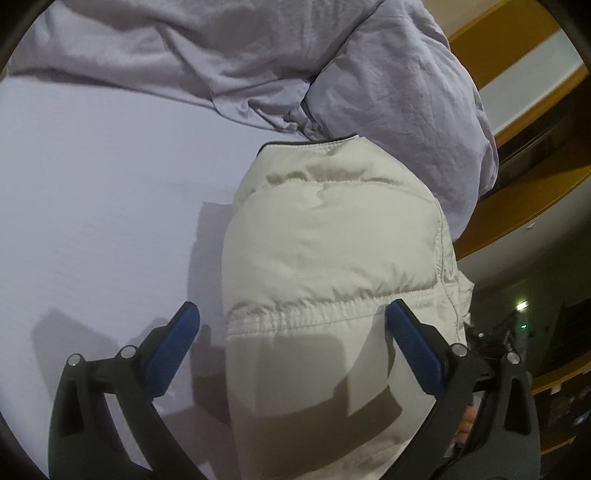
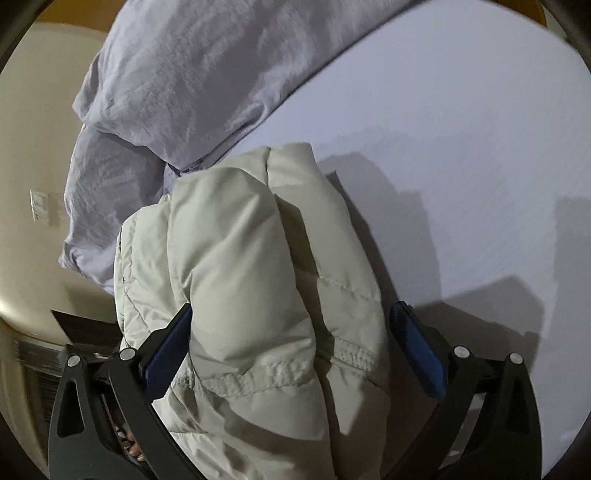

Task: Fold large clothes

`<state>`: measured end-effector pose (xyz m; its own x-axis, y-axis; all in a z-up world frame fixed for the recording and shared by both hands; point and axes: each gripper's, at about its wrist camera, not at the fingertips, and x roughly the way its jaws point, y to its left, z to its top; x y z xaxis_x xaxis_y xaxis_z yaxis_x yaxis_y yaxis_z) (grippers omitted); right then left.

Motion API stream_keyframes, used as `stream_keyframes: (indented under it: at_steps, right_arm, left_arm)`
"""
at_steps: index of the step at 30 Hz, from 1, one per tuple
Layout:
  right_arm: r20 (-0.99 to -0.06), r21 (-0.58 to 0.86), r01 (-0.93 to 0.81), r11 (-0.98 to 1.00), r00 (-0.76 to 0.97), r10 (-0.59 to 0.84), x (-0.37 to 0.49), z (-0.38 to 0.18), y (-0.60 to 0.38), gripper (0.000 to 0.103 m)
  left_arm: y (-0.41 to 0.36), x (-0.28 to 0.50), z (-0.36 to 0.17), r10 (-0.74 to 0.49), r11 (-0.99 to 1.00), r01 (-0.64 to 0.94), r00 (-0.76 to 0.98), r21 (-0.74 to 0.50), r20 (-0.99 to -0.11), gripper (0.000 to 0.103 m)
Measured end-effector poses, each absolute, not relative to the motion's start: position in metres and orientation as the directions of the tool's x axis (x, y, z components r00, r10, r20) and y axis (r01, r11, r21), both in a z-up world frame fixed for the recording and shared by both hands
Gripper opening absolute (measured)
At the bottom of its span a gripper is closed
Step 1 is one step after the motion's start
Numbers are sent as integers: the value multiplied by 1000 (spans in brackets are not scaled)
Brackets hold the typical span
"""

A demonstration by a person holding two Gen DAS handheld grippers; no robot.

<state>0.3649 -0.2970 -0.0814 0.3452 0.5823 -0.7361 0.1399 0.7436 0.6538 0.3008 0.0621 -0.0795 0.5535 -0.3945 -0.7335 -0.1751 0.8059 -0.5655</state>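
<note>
Spreading wide, the left gripper (image 1: 291,314) stands over the hem of a folded cream puffer jacket (image 1: 332,240) on the bed sheet (image 1: 92,184), pads clear of the fabric. The right gripper (image 2: 291,314) is equally wide, straddling the jacket's bulging fold without pinching. Beyond it lies a rumpled lilac duvet (image 1: 258,55).

A puffy quilted jacket (image 1: 332,236) was pale cream with a thin dark edge at one hem. The smooth bed sheet (image 1: 103,206) and the crumpled duvet (image 1: 229,55) were pale lavender. Each black tool (image 1: 291,332) (image 2: 291,332) carried blue pads (image 2: 417,350). The wall (image 2: 33,155) was beige, with mustard-yellow trim (image 1: 517,29).
</note>
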Motion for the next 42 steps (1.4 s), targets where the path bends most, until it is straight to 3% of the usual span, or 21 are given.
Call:
stream_keyframes:
  at_steps: [9,16,21,24,27,37,42]
  right_arm:
    - [-709,693,111,712,285,645,376,-86,-275,102]
    - [-635,765,100,636,285,718,374,-93,-281,102]
    - [-553,829,101,550,296,779,372,-96,-279,79]
    - [-517,852,85,517,301,802,381,-94,-266,68]
    - [-497,862,63,502,294,817,397,-90,-243,64]
    - [-481,865,-22,502,251,840,459,-78,-156,61]
    - [-525,839,-11,544,244,815,475,-87,-137,61]
  left_arm:
    - [72,320,-104,-536,674,-204,525,-710,-661,101]
    - [73,326,-110,-601,607,-209,511,-767,-615,97]
    - [85,331,-104,-645,573,-184,500,-798,-578,83]
    - [97,336,-98,-639,577,-174,511,-798,-575,78]
    - [116,344,-91,-618,584,-176,536,-792,-575,76]
    - [191,375,-67,-509,618,-210,628,-757,-589,75]
    - [211,394,-71,-461,656,-228,633,-720,-621,75]
